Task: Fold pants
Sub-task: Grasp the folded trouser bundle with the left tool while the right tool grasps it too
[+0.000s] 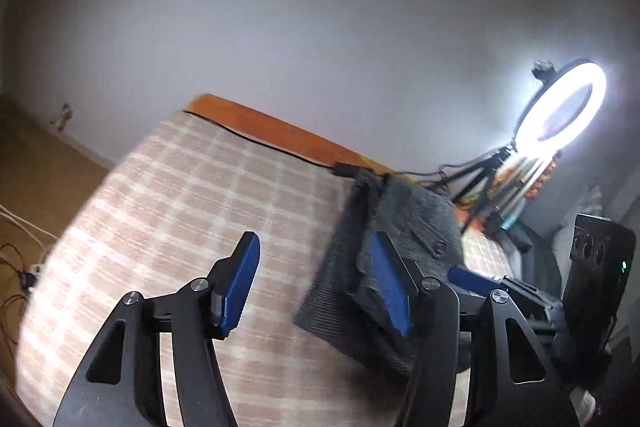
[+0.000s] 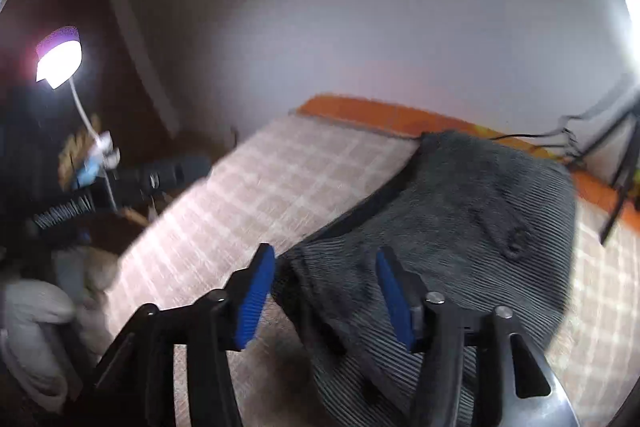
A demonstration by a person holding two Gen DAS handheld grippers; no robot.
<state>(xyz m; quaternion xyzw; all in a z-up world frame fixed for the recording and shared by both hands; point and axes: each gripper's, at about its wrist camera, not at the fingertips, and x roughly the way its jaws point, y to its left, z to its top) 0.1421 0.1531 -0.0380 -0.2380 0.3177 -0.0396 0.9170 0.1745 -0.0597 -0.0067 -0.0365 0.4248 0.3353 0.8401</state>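
Dark grey corduroy pants (image 1: 394, 227) lie folded into a compact stack on a checked bed cover (image 1: 180, 187). My left gripper (image 1: 316, 283) is open and empty, above the cover, with its right finger over the stack's left edge. In the right wrist view the pants (image 2: 460, 211) fill the middle, with a buttoned back pocket facing up. My right gripper (image 2: 326, 295) is open and empty, just above the near left corner of the stack. The right gripper's body also shows at the right edge of the left wrist view (image 1: 520, 291).
A lit ring light on a tripod (image 1: 560, 107) stands at the far right beside the bed, with cables trailing. An orange strip (image 1: 272, 131) runs along the far edge by the wall. A desk lamp (image 2: 60, 59) and clutter sit left of the bed. Floor cables (image 1: 16, 267) lie at left.
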